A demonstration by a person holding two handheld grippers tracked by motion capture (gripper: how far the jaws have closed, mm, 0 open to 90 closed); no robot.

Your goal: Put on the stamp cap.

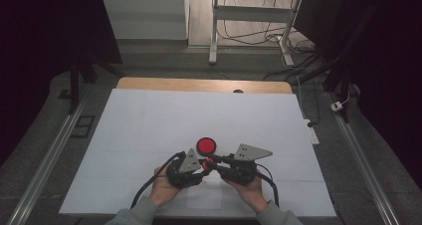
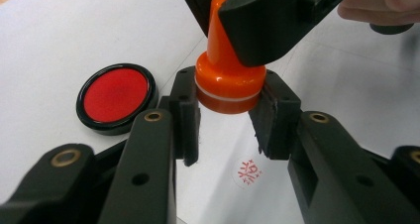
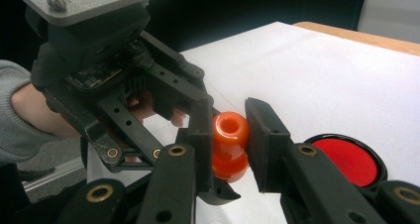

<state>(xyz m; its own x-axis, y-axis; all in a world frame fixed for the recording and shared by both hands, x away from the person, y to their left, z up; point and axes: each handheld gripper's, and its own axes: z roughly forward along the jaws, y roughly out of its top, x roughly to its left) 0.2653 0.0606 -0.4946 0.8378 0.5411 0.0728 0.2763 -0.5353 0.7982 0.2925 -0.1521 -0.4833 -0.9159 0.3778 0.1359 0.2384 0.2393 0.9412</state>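
An orange stamp (image 1: pixel 205 163) hangs just above the white sheet, gripped from both sides. My left gripper (image 2: pixel 229 111) is shut on the stamp's wide base (image 2: pixel 228 83). My right gripper (image 3: pixel 232 135) is shut on its narrower handle (image 3: pixel 230 130), and its black jaws (image 2: pixel 267 21) come in from above in the left gripper view. In the high view the left gripper (image 1: pixel 201 166) and the right gripper (image 1: pixel 210 161) meet tip to tip near the front of the table. A round red ink pad (image 1: pixel 206 146) in a black case lies open just beyond them.
A red round stamp print (image 2: pixel 247 172) marks the paper under the stamp. The white sheet (image 1: pixel 199 110) covers most of the wooden table (image 1: pixel 204 84). Beyond the table are desk legs and cables on the floor (image 1: pixel 278 41).
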